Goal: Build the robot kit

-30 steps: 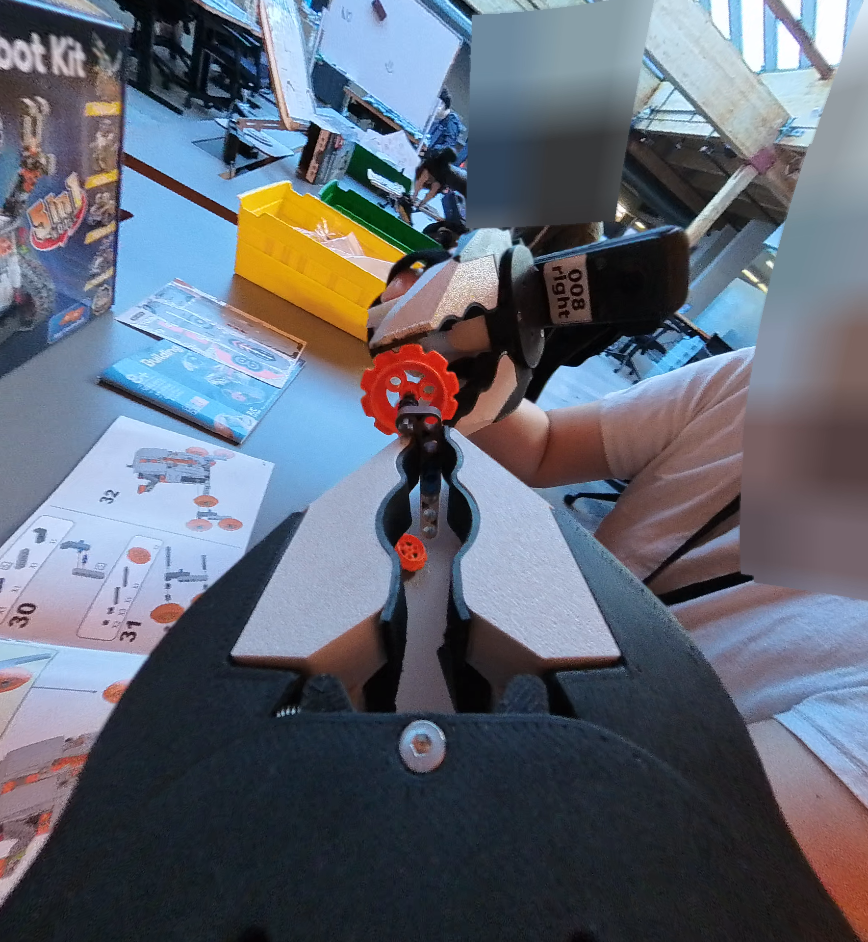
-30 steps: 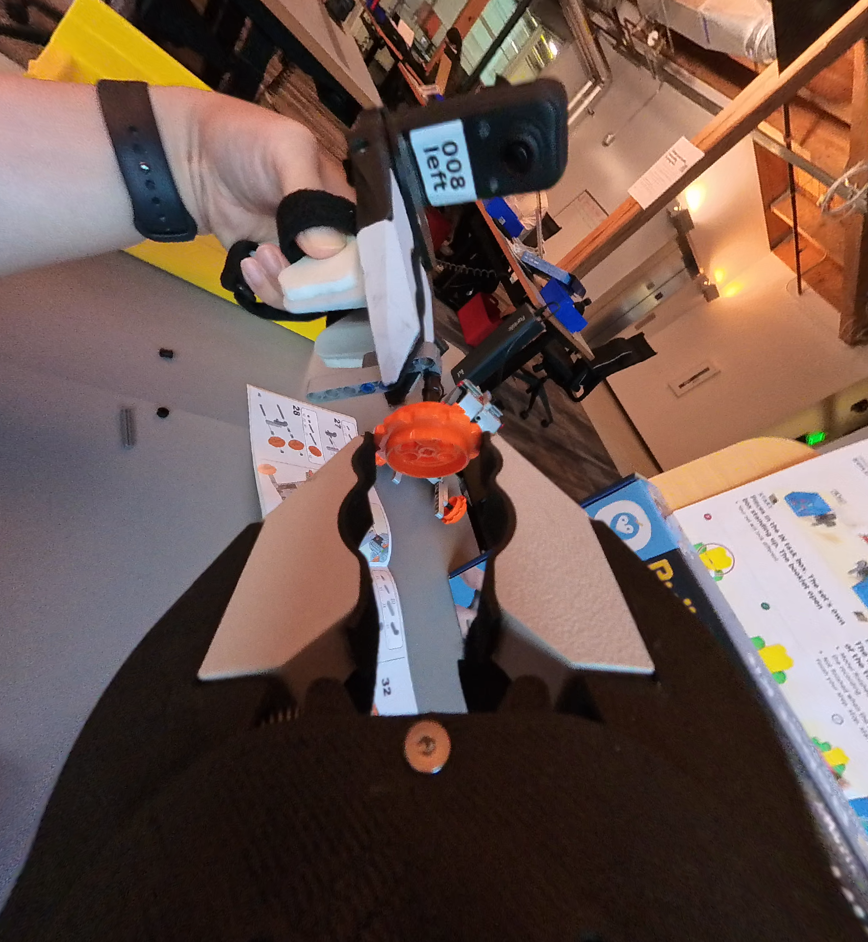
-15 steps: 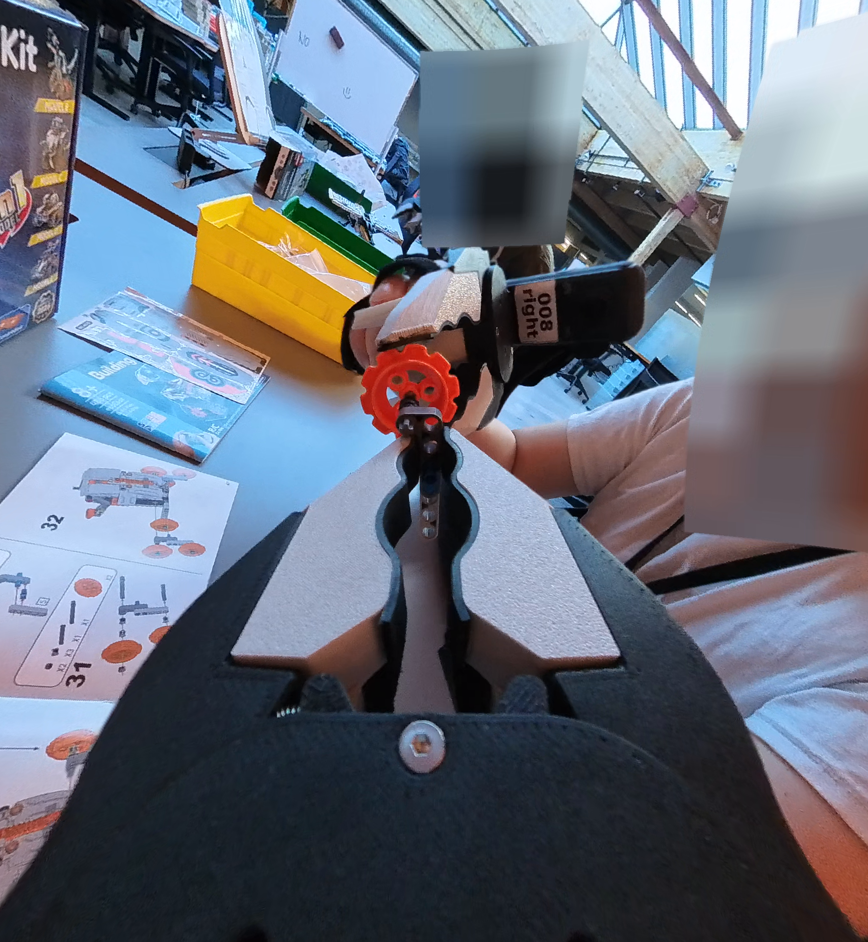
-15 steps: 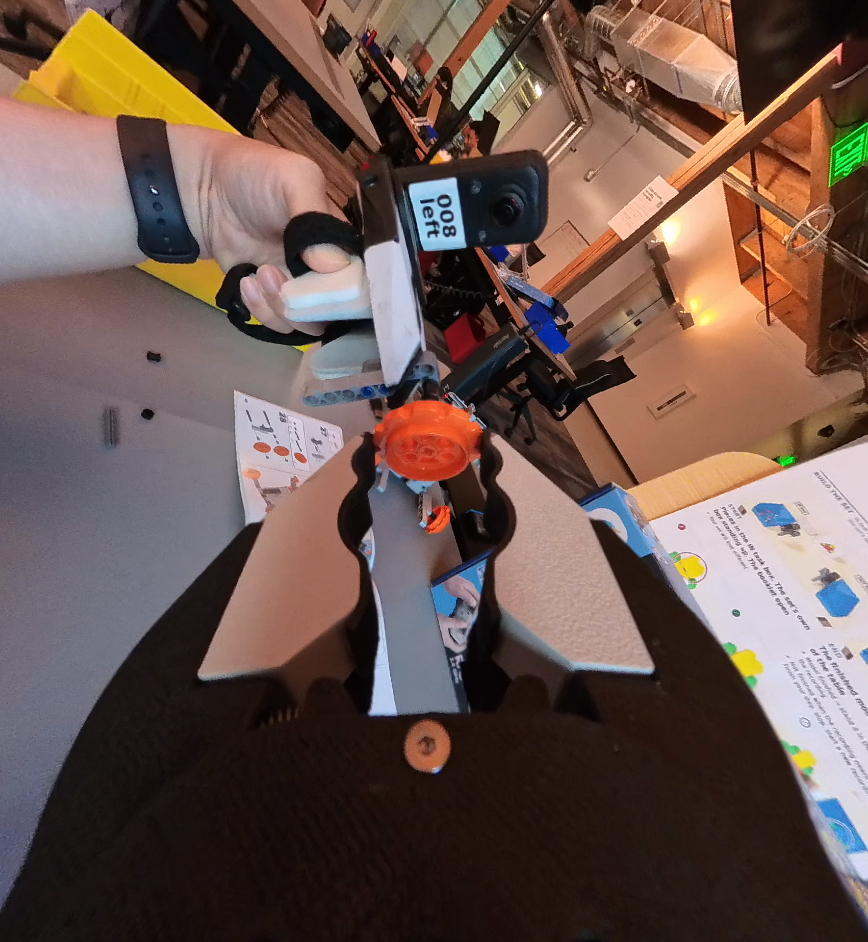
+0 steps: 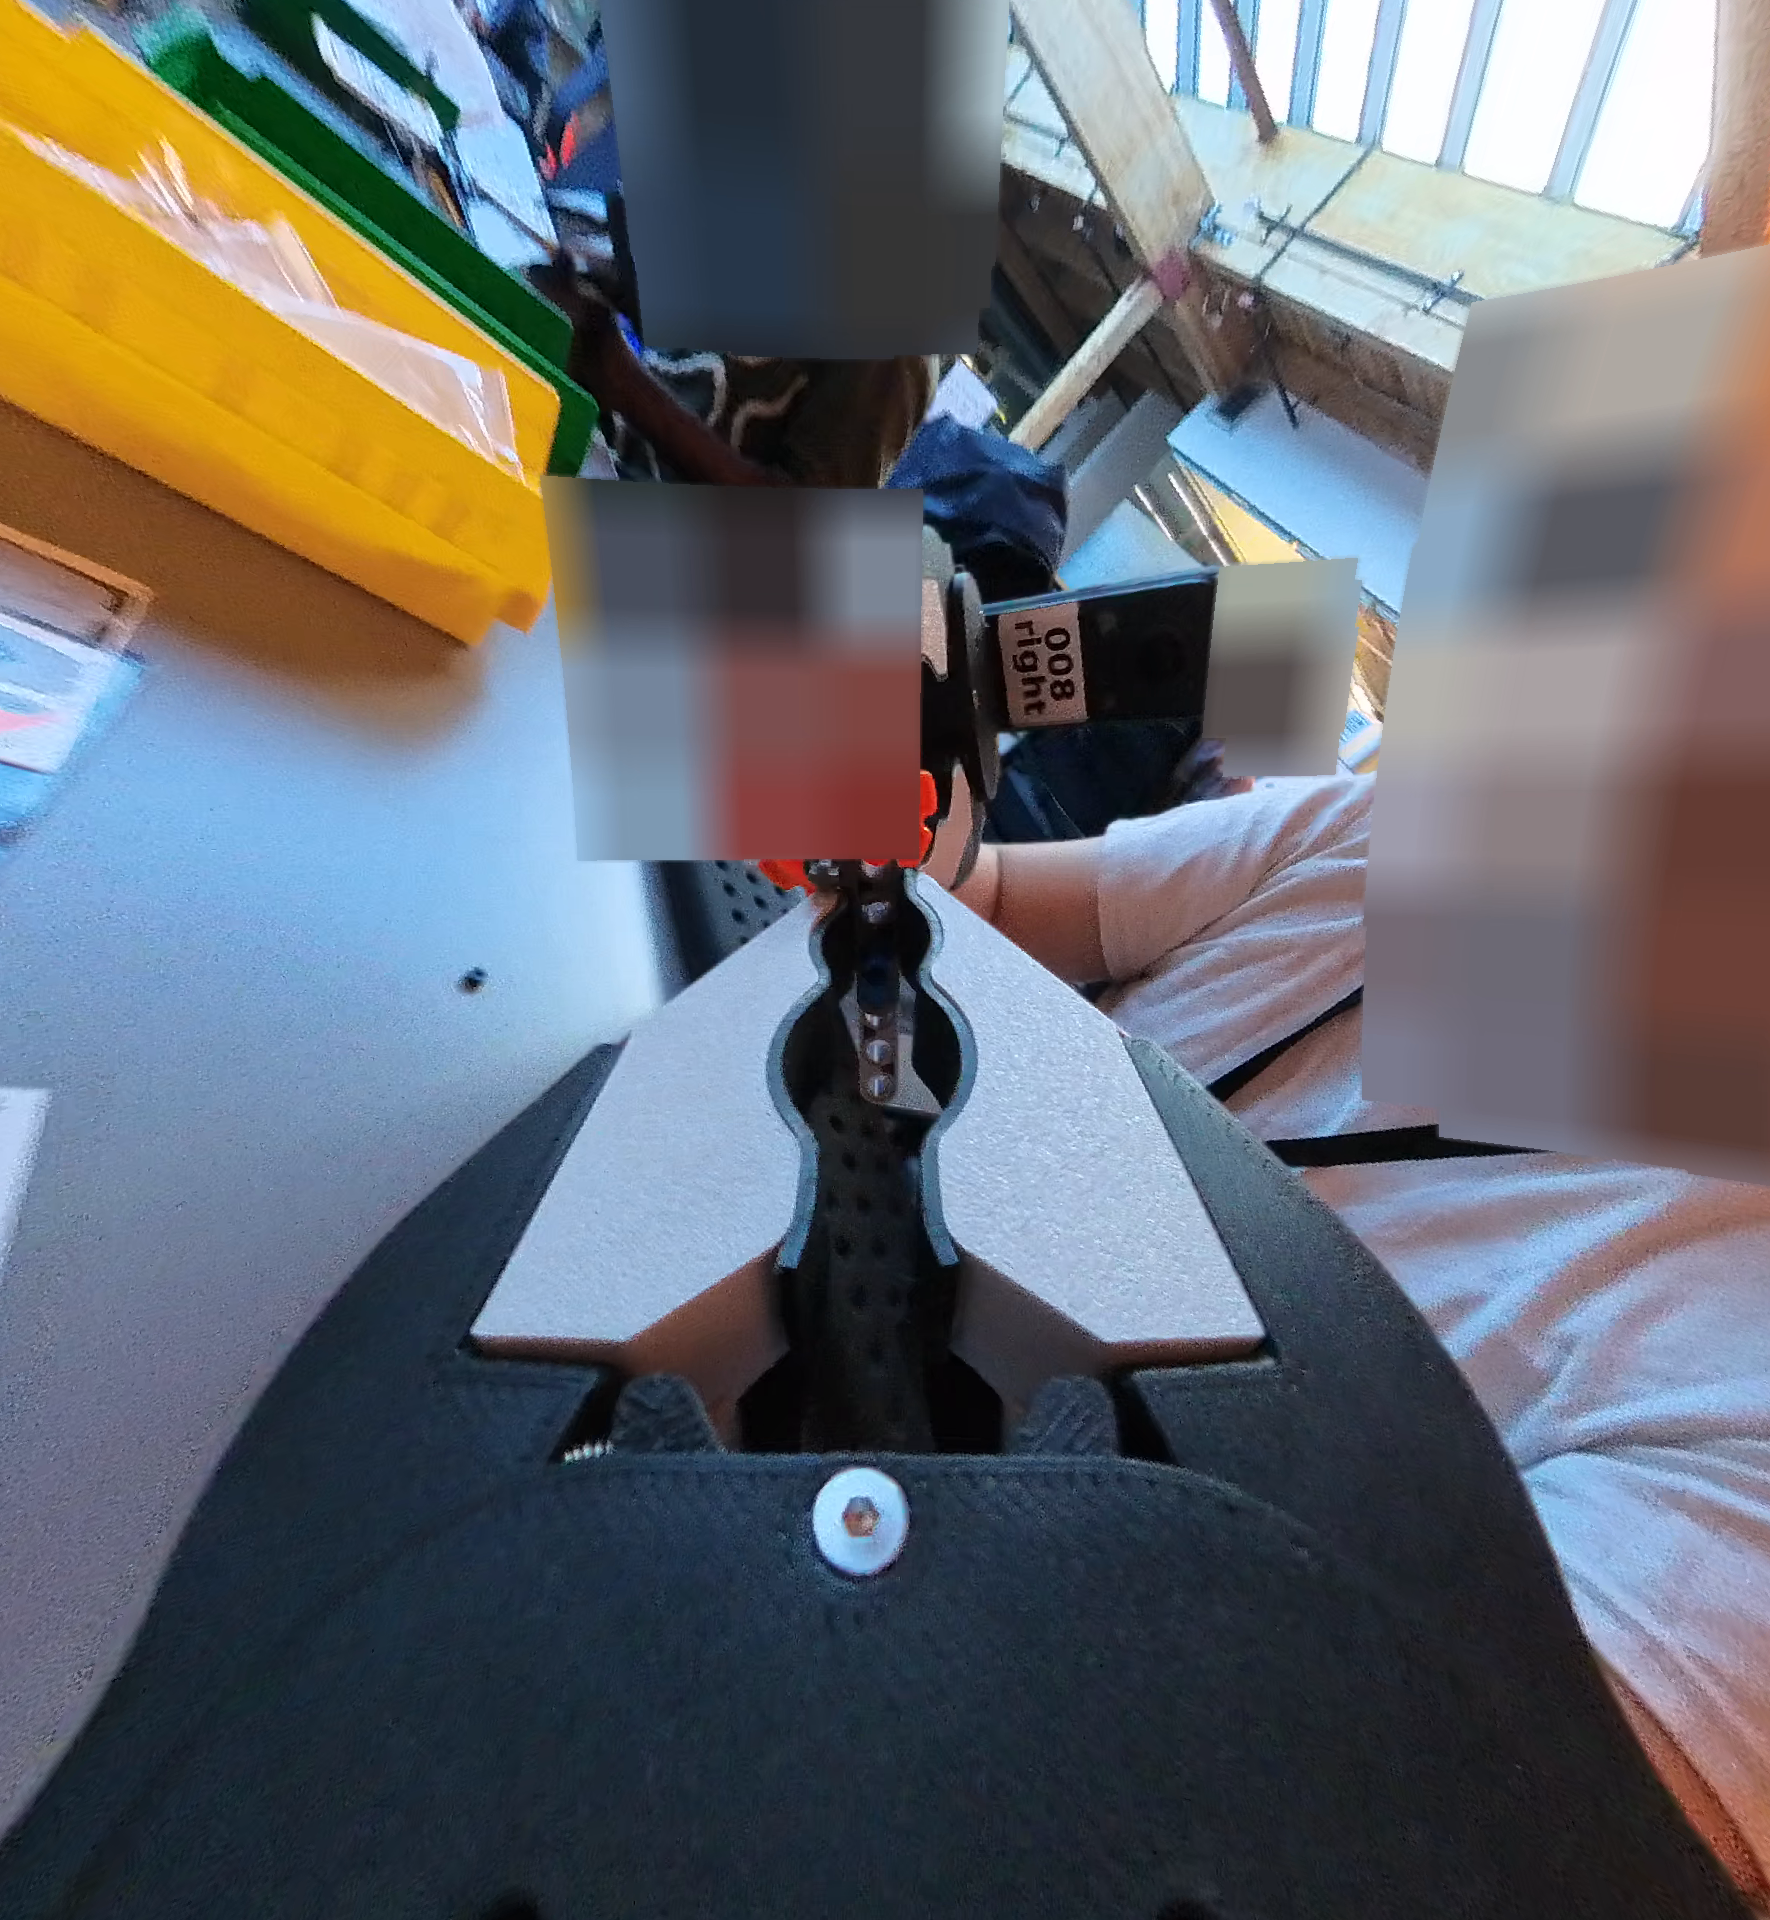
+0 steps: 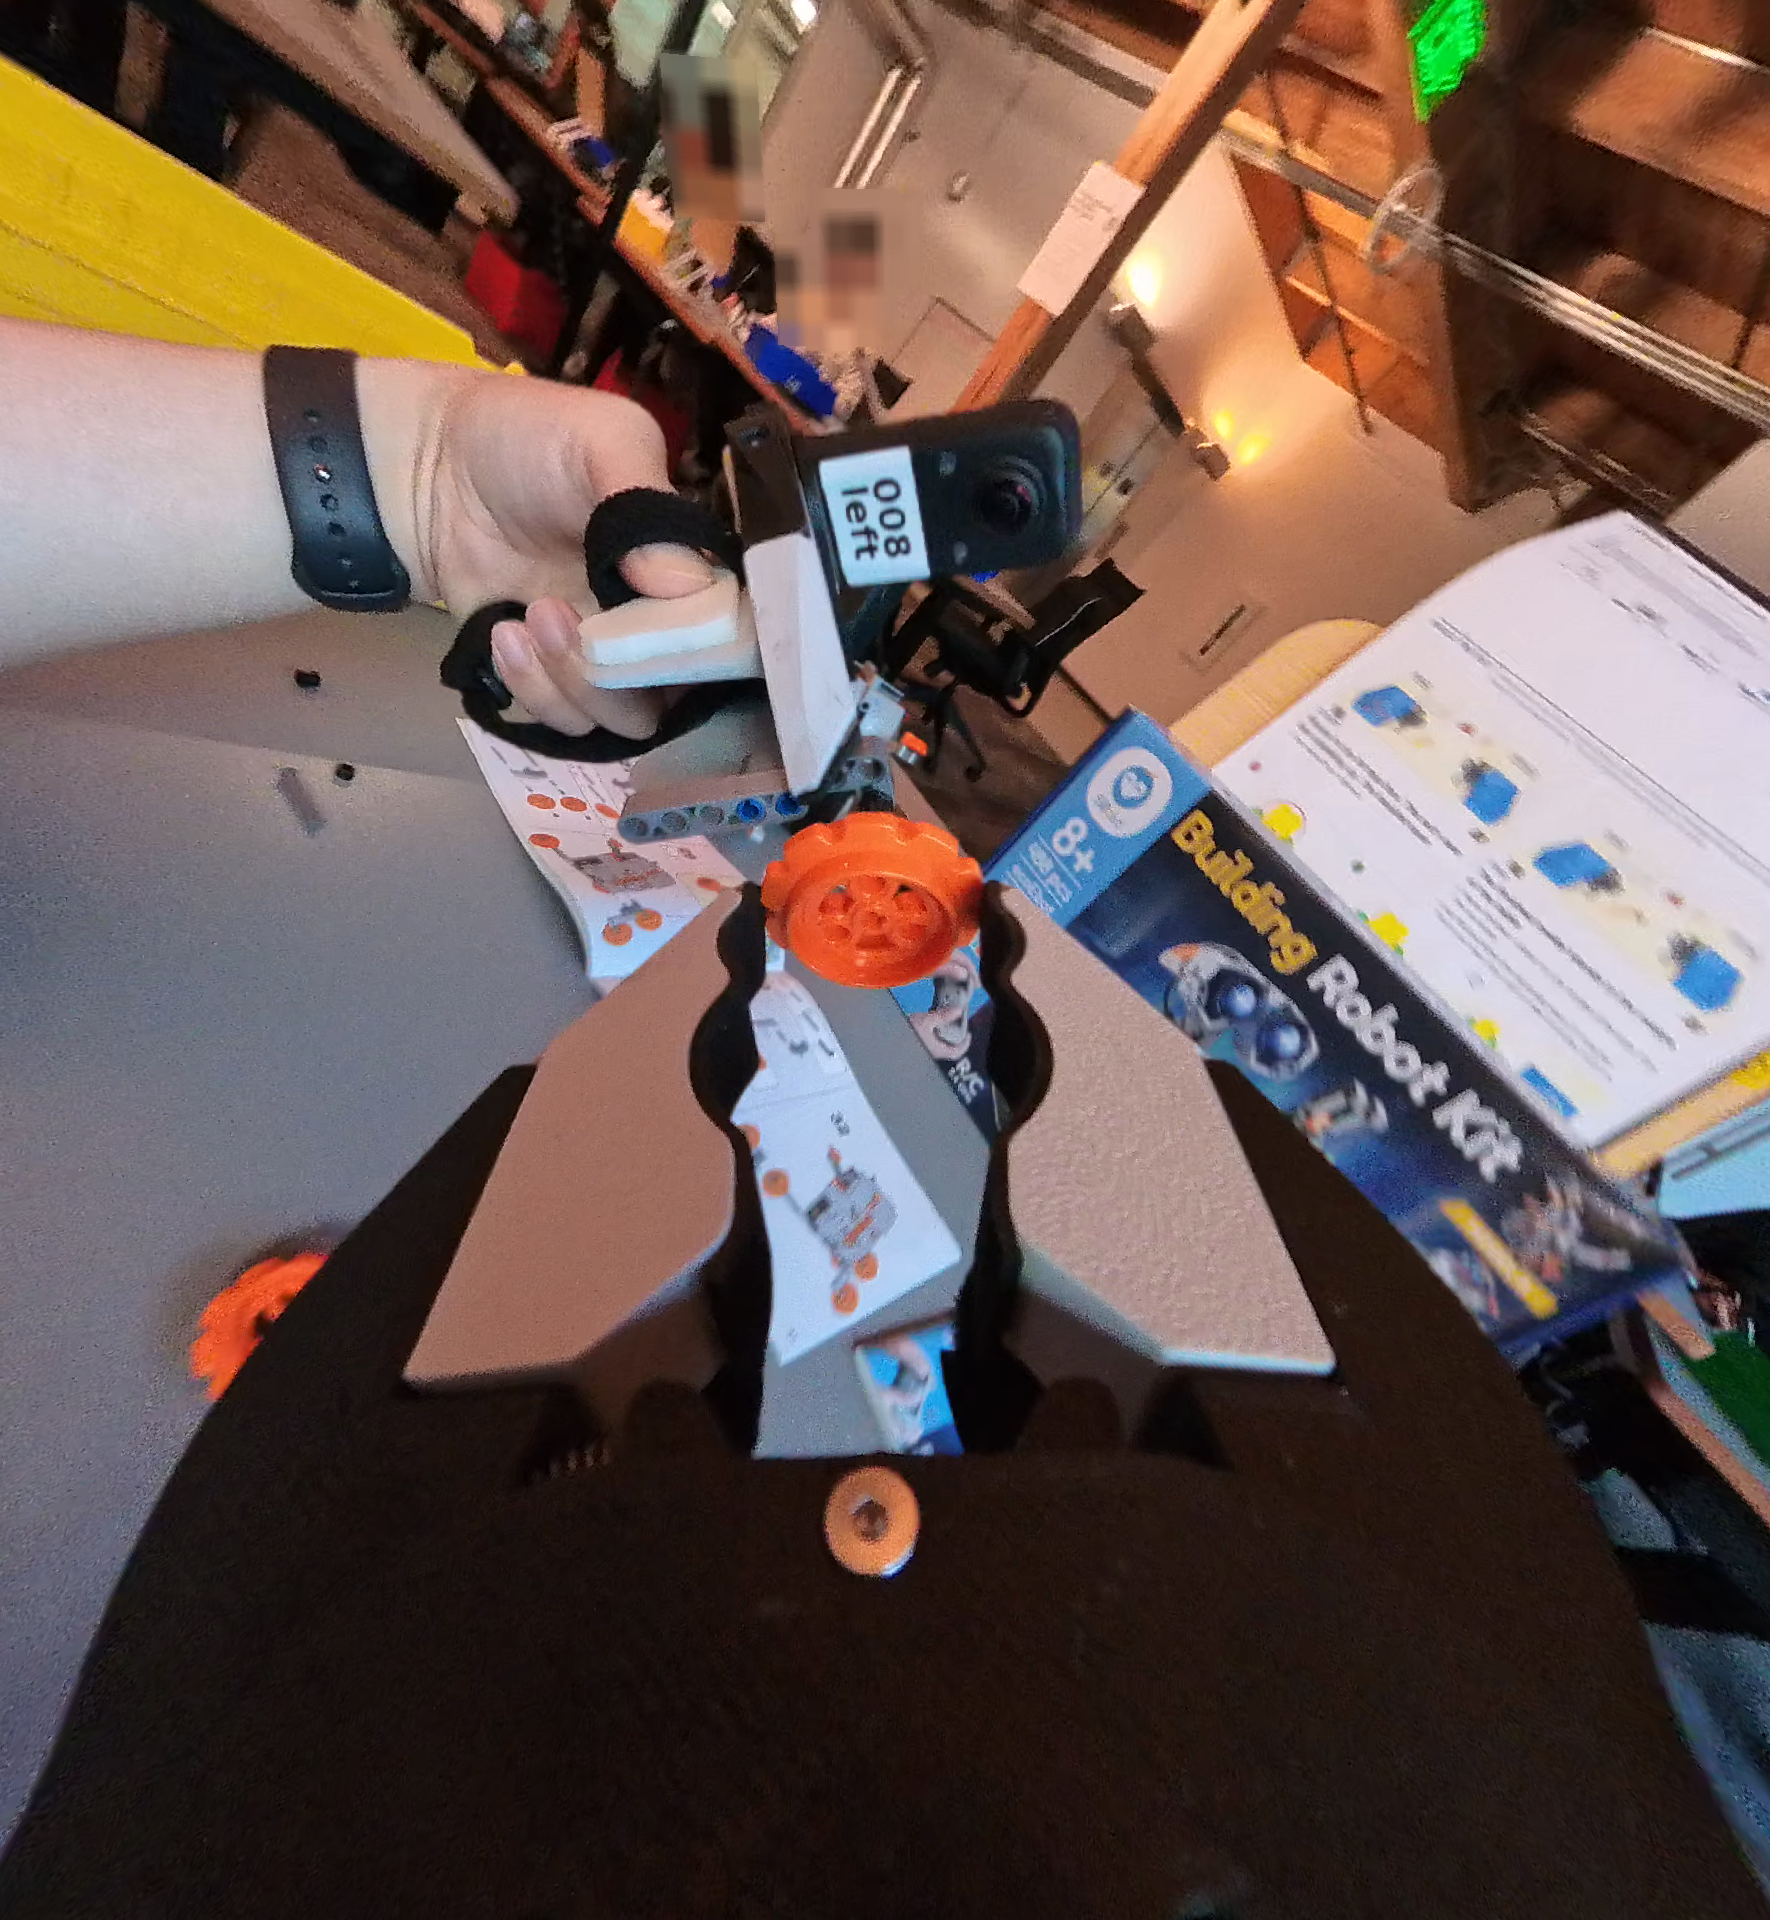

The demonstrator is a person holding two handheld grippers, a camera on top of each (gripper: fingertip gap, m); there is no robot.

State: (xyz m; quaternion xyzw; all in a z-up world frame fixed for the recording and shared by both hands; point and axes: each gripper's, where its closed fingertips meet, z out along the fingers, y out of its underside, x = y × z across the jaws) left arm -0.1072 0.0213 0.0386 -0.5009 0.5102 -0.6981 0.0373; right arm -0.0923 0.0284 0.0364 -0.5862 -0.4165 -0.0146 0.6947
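My left gripper (image 5: pixel 870 906) is shut on a small grey and black beam assembly (image 5: pixel 879 1023) and holds it above the grey table. My right gripper (image 6: pixel 873 883) is shut on an orange toothed wheel (image 6: pixel 860 925) and holds it against the end of that assembly (image 6: pixel 715 816). In the left wrist view a mosaic patch hides most of the wheel; only its orange edge (image 5: pixel 925 805) shows. The left gripper (image 6: pixel 808 675) also shows in the right wrist view, held by a hand with a black wristband.
A second orange wheel (image 6: pixel 247 1314) lies on the table (image 6: pixel 133 987), with small black pegs (image 6: pixel 306 678) and a grey axle (image 6: pixel 299 800). An instruction sheet (image 6: pixel 600 862), a blue kit box (image 6: pixel 1328 1039) and an open booklet (image 6: pixel 1587 779) lie beyond. A yellow bin (image 5: pixel 216 343) and a green bin (image 5: pixel 393 208) stand behind. My two grippers' fingertips are within a few centimetres of each other.
Both grippers have kept their hold, with the wheel against the assembly. The left view has swung right and nearer the bins; the instruction sheets have left it. The right view has turned toward the blue box.
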